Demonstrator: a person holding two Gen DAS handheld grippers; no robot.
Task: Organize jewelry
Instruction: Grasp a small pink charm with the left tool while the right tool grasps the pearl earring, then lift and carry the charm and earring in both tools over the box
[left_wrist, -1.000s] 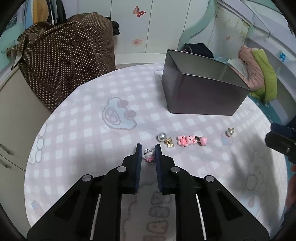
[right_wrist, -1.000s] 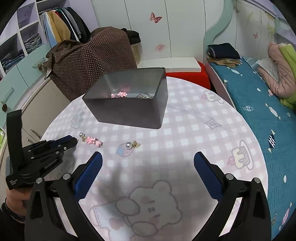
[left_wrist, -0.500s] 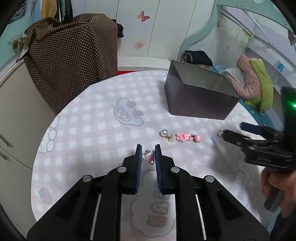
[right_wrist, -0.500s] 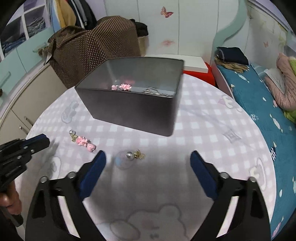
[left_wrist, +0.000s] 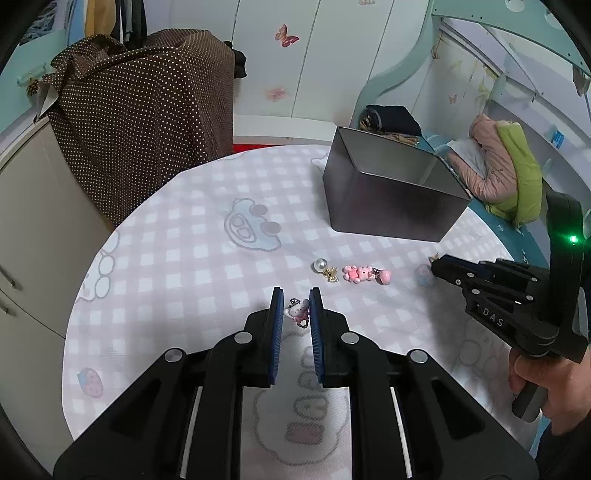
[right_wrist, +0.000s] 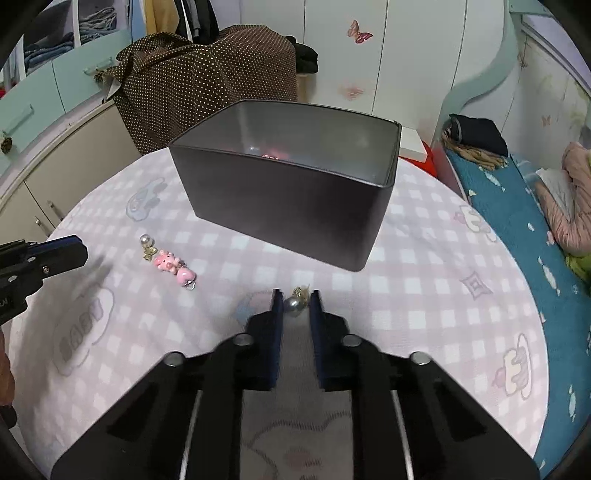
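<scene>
My left gripper (left_wrist: 296, 301) is shut on a small white-and-pink cat charm (left_wrist: 298, 313) just above the checked tablecloth. My right gripper (right_wrist: 296, 302) is closed on a pearl earring (right_wrist: 292, 303) with a gold bow, low on the cloth in front of the dark metal box (right_wrist: 295, 206). In the left wrist view the right gripper (left_wrist: 437, 263) sits right of a pink bear charm (left_wrist: 364, 274) and another pearl earring (left_wrist: 320, 264). Both also show in the right wrist view: the bear charm (right_wrist: 173, 266) and the earring (right_wrist: 147, 242). The box (left_wrist: 388, 203) holds some pink jewelry (right_wrist: 271, 154).
The round table (left_wrist: 184, 258) has a cabinet to its left and a brown dotted cover (left_wrist: 147, 103) behind it. A bed with a blue sheet (right_wrist: 517, 221) and bundled clothes (left_wrist: 506, 166) lies to the right.
My right gripper has moved down and forward to the pearl earring near the box and closed from wide open onto it. My left gripper stays shut on the cat charm.
</scene>
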